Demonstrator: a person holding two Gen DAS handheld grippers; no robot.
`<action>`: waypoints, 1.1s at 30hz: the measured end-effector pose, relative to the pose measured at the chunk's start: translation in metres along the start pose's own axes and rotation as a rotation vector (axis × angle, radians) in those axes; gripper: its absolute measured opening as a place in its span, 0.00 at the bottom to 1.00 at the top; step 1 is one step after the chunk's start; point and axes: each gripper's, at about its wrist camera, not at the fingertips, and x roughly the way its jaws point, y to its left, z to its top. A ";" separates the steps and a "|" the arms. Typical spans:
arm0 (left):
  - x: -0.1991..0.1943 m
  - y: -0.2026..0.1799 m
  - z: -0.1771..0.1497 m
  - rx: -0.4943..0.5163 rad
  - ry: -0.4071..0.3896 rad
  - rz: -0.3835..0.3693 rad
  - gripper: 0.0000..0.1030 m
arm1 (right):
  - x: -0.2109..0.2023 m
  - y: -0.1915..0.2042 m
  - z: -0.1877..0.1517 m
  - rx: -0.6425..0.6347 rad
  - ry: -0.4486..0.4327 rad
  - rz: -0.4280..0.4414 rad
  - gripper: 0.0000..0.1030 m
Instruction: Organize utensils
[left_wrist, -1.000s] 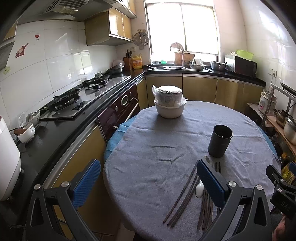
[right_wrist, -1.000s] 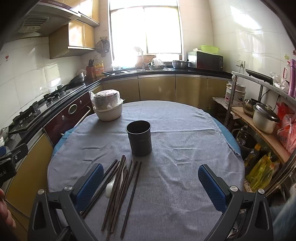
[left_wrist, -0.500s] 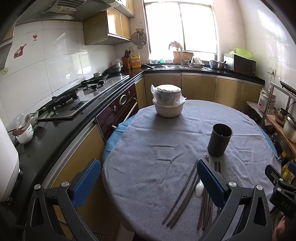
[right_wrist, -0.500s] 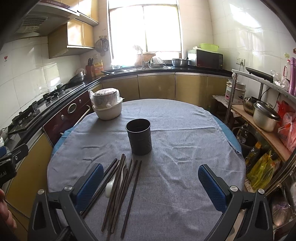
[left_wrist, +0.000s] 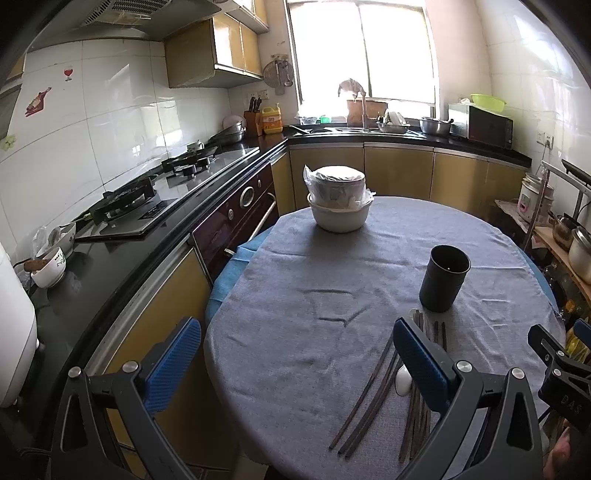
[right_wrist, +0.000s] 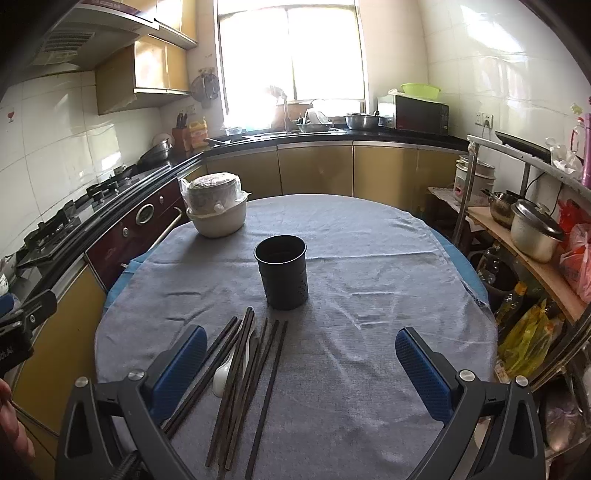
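While chopsticks (right_wrist: 240, 373) lie loose, holder (right_wrist: 282, 271) upright

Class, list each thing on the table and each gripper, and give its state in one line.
Holder: upright, empty as far as visible.
Chopsticks: loose, lying flat on the cloth.
Spoon: lying flat among the chopsticks.
Bowl: upright, holding a plastic-wrapped stack.
Left gripper: jaws open, empty.
Right gripper: jaws open, empty.
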 end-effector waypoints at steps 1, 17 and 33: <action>0.002 0.000 0.000 -0.001 0.003 0.000 1.00 | 0.002 0.000 0.000 0.000 0.003 0.002 1.00; 0.127 -0.012 -0.006 -0.011 0.286 -0.258 1.00 | 0.131 -0.039 -0.018 0.187 0.346 0.182 0.36; 0.224 -0.064 -0.030 0.078 0.525 -0.436 0.66 | 0.229 -0.001 -0.024 0.098 0.531 0.130 0.17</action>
